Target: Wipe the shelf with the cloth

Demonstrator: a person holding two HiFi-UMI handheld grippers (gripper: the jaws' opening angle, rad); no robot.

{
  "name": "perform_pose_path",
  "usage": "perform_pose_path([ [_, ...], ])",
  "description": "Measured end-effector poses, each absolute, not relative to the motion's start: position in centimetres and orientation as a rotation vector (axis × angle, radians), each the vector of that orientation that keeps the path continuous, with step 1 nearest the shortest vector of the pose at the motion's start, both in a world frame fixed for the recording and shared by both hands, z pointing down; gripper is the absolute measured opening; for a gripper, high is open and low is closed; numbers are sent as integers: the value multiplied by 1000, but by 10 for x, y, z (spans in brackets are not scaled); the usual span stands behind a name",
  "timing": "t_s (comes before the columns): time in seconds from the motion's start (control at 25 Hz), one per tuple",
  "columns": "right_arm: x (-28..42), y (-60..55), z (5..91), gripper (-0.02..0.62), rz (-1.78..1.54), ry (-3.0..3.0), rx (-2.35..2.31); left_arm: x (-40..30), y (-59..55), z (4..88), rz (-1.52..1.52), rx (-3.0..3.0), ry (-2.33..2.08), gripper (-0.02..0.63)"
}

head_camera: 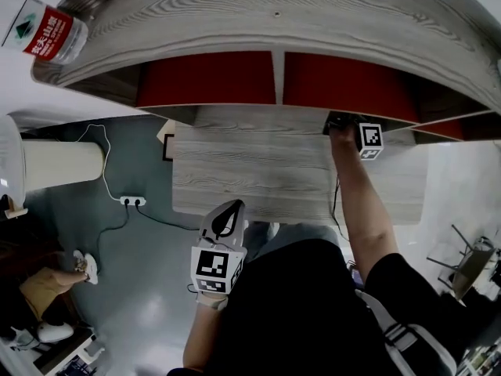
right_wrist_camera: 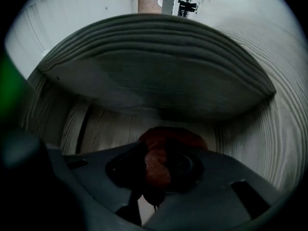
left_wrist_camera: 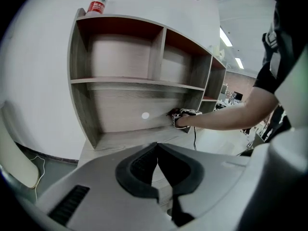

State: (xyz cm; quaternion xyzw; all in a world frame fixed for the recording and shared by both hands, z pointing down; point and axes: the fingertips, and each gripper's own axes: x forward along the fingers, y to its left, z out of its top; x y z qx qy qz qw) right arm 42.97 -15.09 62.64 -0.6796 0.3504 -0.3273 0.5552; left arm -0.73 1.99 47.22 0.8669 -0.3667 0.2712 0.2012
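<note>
"Where's the cloth?"

"It's red, pinched tight in the right gripper, deep in the right end of the shelf's lower bay."

"How far along?"

"Mid-wipe, I'd judge. The upper bays and the top by the bottle probably remain. The left gripper hangs closed, holding nothing."

One shelf, one cloth, one bottle and two grippers: left gripper, right gripper.
</note>
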Motion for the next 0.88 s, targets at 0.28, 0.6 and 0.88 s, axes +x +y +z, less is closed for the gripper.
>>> perform_pose_path([
  [0.28,350,-182,606,72,-850,1013,-1543,-50,23,473,725,2412,-1065,6],
  [0.6,277,-200,585,72,-945,1154,-1502,-88,14,467,686,2413,-1101,6],
  [0.88,199,-183,537,72,-1047,1486,-1425,-95,0,458,621,2448,-1093,6],
])
